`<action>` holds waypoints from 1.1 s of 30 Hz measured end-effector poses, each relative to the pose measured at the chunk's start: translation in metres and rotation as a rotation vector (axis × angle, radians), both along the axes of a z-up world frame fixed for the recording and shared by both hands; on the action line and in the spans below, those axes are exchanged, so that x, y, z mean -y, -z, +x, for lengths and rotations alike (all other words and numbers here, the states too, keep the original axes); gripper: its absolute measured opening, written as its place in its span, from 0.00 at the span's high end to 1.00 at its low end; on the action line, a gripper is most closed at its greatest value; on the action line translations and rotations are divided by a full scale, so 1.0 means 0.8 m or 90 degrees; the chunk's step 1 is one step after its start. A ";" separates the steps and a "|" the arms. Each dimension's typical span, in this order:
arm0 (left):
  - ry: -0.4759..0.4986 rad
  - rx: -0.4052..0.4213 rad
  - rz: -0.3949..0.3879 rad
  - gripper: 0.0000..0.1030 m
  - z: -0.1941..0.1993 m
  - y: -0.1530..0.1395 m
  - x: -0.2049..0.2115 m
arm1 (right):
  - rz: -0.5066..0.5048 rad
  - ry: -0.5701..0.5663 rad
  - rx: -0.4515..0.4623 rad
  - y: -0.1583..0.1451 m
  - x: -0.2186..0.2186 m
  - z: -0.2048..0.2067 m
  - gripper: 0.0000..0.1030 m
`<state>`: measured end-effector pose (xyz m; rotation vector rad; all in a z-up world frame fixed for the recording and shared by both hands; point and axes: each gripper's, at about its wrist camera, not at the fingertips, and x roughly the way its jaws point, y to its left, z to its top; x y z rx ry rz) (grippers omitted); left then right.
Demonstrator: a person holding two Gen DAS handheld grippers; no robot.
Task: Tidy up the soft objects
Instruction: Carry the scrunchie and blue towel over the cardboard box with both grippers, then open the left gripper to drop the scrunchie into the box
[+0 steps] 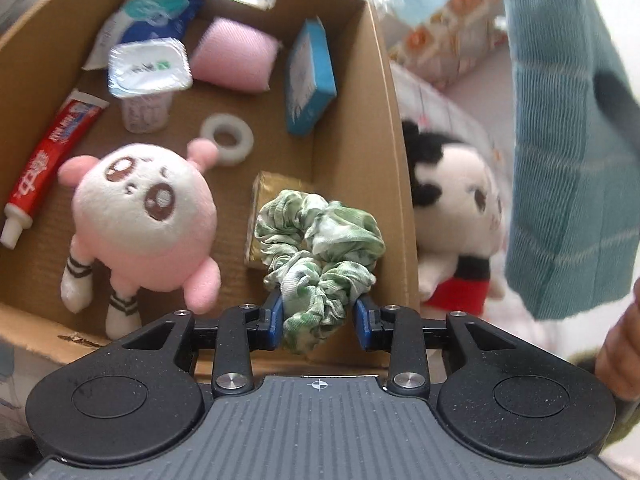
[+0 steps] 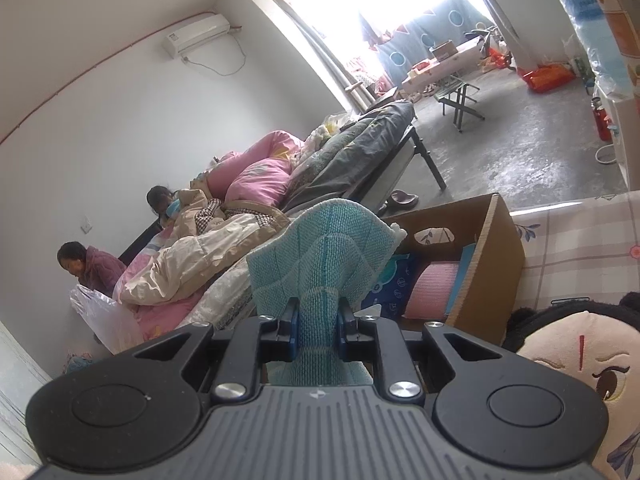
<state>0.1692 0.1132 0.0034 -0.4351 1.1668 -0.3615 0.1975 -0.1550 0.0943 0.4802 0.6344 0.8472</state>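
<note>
My left gripper (image 1: 319,312) is shut on a green-and-white scrunchie (image 1: 320,240), held over the near right corner of a cardboard box (image 1: 380,92). A pink plush toy (image 1: 144,216) lies in the box to the left. My right gripper (image 2: 318,328) is shut on a teal knitted cloth (image 2: 324,256), held up in the air; the cloth also hangs at the right of the left wrist view (image 1: 568,140). A black-haired plush doll (image 1: 456,216) lies on the bed outside the box, and its face shows in the right wrist view (image 2: 576,356).
The box also holds a toothpaste tube (image 1: 52,152), a yogurt cup (image 1: 148,80), a tape roll (image 1: 227,139), a pink sponge (image 1: 234,56), a blue packet (image 1: 310,76), wipes (image 1: 152,16) and a gold packet (image 1: 264,200). Two people sit by a bed (image 2: 168,248) in the room beyond.
</note>
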 end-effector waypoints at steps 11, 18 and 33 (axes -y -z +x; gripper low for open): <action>0.040 -0.065 0.057 0.37 0.008 0.001 0.005 | 0.009 0.007 -0.011 0.006 0.012 0.005 0.81; 0.016 -0.055 0.044 0.32 0.005 -0.008 -0.007 | 0.012 0.009 -0.012 0.006 0.013 0.005 0.81; -0.142 0.181 0.027 0.09 -0.046 -0.053 -0.038 | 0.010 0.049 0.036 -0.029 0.015 -0.018 0.81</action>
